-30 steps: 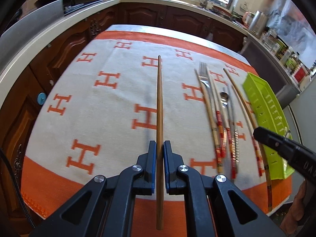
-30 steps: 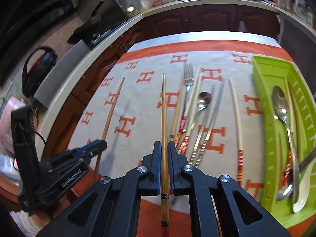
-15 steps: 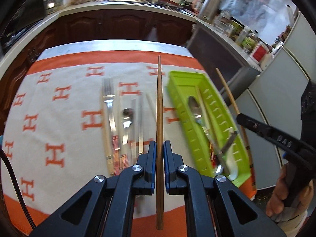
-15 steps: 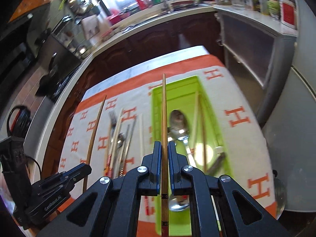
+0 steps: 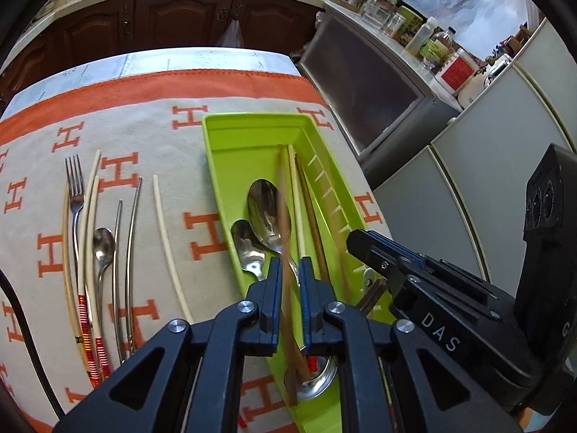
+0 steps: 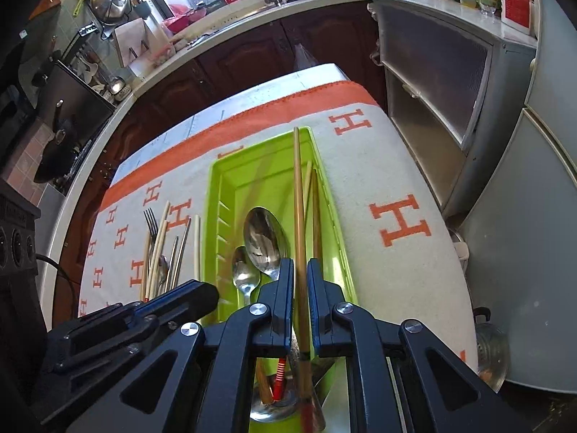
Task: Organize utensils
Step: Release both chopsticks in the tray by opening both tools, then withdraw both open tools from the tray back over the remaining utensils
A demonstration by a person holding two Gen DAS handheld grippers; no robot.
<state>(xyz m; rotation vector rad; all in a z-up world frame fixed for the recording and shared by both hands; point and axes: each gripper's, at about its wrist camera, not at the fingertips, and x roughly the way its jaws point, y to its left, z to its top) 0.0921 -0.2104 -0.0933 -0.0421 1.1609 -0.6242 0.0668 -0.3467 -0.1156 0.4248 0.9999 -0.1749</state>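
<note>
A green tray (image 5: pixel 230 137) (image 6: pixel 230 169) lies on the orange-and-white cloth and holds two spoons (image 5: pixel 265 205) and chopsticks (image 5: pixel 294 187). My left gripper (image 5: pixel 287 270) hovers over the tray with its jaws slightly parted; a blurred brown chopstick (image 5: pixel 283 195) lies loose between them, tilted. My right gripper (image 6: pixel 299 274) is over the tray too, jaws slightly apart around a wooden chopstick (image 6: pixel 297 187) that points along the tray. On the cloth left of the tray lie a fork (image 5: pixel 74 180), a small spoon (image 5: pixel 102 245) and several chopsticks (image 5: pixel 166 231).
The right gripper's body (image 5: pixel 432 296) sits close on the left gripper's right; the left gripper's body (image 6: pixel 126 324) shows in the right wrist view. Grey cabinets (image 5: pixel 450 198) stand beyond the table's right edge. Dark wood cupboards (image 6: pixel 234 61) run along the back.
Both grippers have moved right and down over the green tray. Both sets of jaws have parted, and the left chopstick is slipping out at a tilt.
</note>
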